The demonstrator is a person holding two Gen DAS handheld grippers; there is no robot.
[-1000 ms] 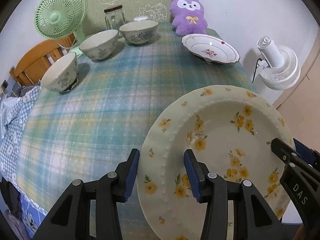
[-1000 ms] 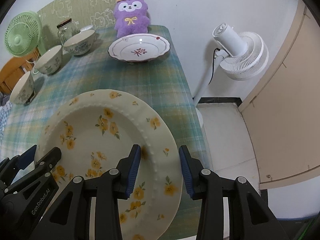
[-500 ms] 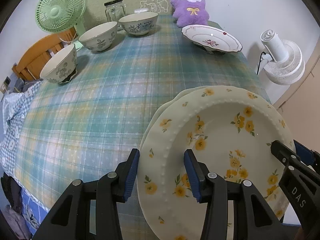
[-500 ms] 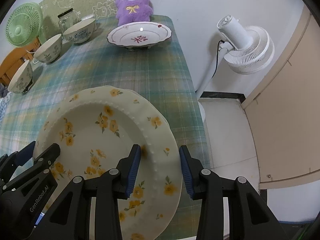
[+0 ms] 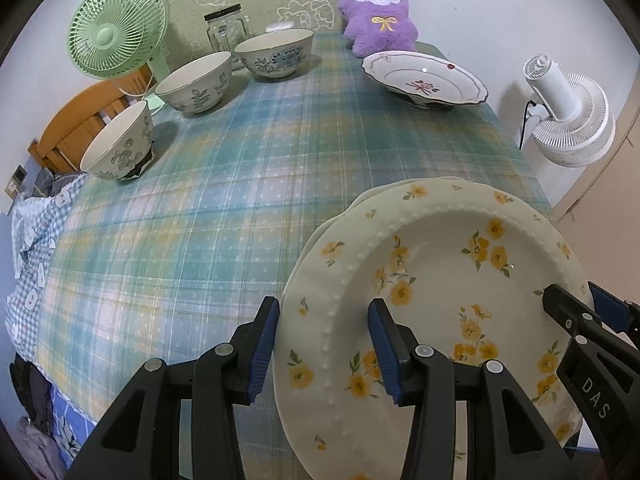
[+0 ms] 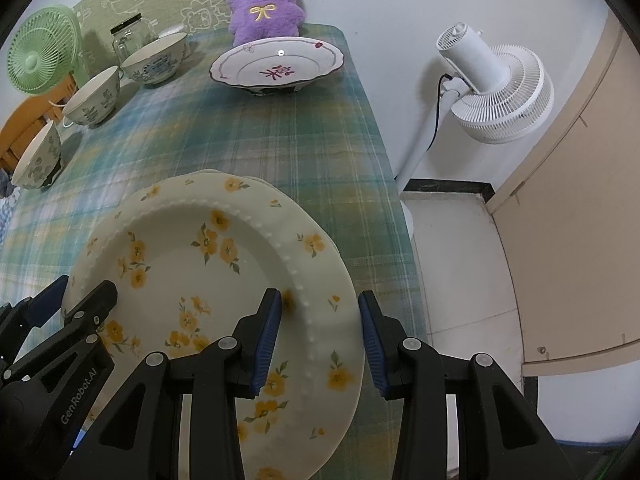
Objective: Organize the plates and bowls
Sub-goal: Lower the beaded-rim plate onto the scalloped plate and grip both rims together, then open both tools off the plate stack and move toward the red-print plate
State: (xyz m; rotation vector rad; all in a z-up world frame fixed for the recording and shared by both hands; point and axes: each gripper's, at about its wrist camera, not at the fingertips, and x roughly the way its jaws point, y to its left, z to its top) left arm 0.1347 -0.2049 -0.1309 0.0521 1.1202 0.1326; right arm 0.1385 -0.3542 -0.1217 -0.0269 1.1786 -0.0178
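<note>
A cream plate with yellow flowers sits on a second matching plate, whose rim shows behind it, at the table's near right corner. My left gripper straddles its left rim with fingers apart. My right gripper straddles its right rim, fingers apart. A white plate with a red flower sits at the far right. Three patterned bowls line the far left.
A green fan, a glass jar and a purple plush toy stand along the back of the plaid tablecloth. A white floor fan stands right of the table. A wooden chair is at the left.
Both grippers have moved with the flowered plate; a second matching plate's rim has come into view under it. The finger gaps look unchanged.
</note>
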